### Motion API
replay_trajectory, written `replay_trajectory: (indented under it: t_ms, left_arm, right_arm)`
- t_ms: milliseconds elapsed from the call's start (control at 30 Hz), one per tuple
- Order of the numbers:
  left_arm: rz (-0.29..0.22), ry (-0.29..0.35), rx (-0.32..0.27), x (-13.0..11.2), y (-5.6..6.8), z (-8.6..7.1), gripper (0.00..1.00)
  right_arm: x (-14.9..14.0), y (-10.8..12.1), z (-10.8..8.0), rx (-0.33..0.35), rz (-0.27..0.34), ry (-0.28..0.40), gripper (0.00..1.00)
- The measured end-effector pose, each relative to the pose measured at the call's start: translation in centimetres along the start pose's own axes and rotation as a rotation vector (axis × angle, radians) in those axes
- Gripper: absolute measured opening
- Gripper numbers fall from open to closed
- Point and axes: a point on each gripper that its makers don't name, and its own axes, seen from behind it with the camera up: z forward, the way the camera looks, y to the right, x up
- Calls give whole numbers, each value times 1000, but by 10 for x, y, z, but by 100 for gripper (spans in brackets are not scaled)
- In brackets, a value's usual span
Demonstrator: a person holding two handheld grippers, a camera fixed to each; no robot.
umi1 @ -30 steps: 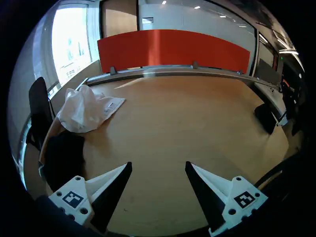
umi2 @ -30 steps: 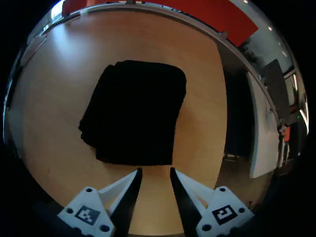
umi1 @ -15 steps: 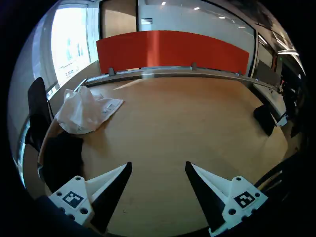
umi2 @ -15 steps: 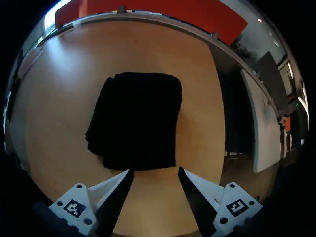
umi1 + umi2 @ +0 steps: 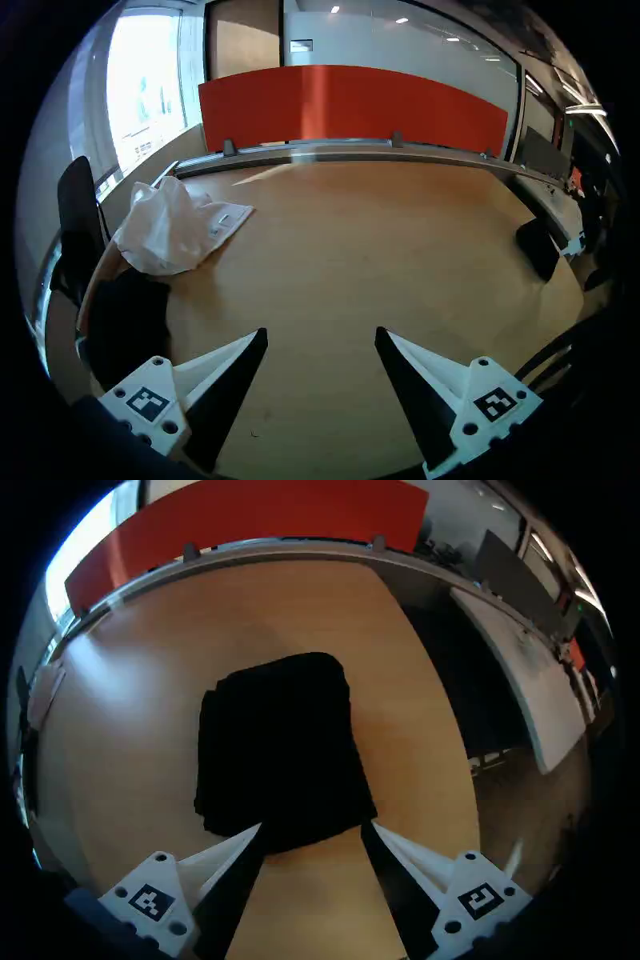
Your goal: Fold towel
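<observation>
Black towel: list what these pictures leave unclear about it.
- Right gripper view: towel is uniformly dark, so folds and layers cannot be counted.
- Same view: its near corners lie behind the hand-held gripper fingers; contact unclear.
- Left gripper view: dark heap, partly behind a finger, unidentifiable.

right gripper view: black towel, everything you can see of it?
The black towel is folded into a compact, roughly rectangular pad, lying flat on the wooden table. Too dark to show weave or separate layers. Its near edge sits between the open fingers of the right gripper; contact cannot be told. Nothing lies on it.
</observation>
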Motion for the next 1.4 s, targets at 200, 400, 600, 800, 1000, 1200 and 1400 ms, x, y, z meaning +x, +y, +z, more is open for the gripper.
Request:
replay_trajectory:
  t_ms: [200, 400, 600, 800, 1000, 1200, 1400]
  left_arm:
    - [-4, -2, -6, 1, 2, 2, 100]
    - [1, 0, -9, 2, 4, 3, 100]
    - [-2, 6, -14, 7, 6, 5, 100]
    - [-10, 17, -16, 14, 7, 8, 100]
    - [-9, 22, -20, 18, 8, 9, 100]
    - [-9, 28, -20, 21, 10, 9, 100]
    - [-14, 34, -23, 22, 11, 10, 100]
  right_arm:
    - [-2, -4, 0, -3, 43, 19, 86]
    - [12, -5, -6, -34, 42, 93, 86]
    - [42, -11, -24, -58, 66, 229, 86]
    - [72, -23, -49, -66, 104, 379, 86]
    - [103, -37, -78, -60, 124, 536, 86]
    - [126, -43, -107, -81, 124, 684, 86]
    - [130, -52, -114, -89, 84, 727, 86]
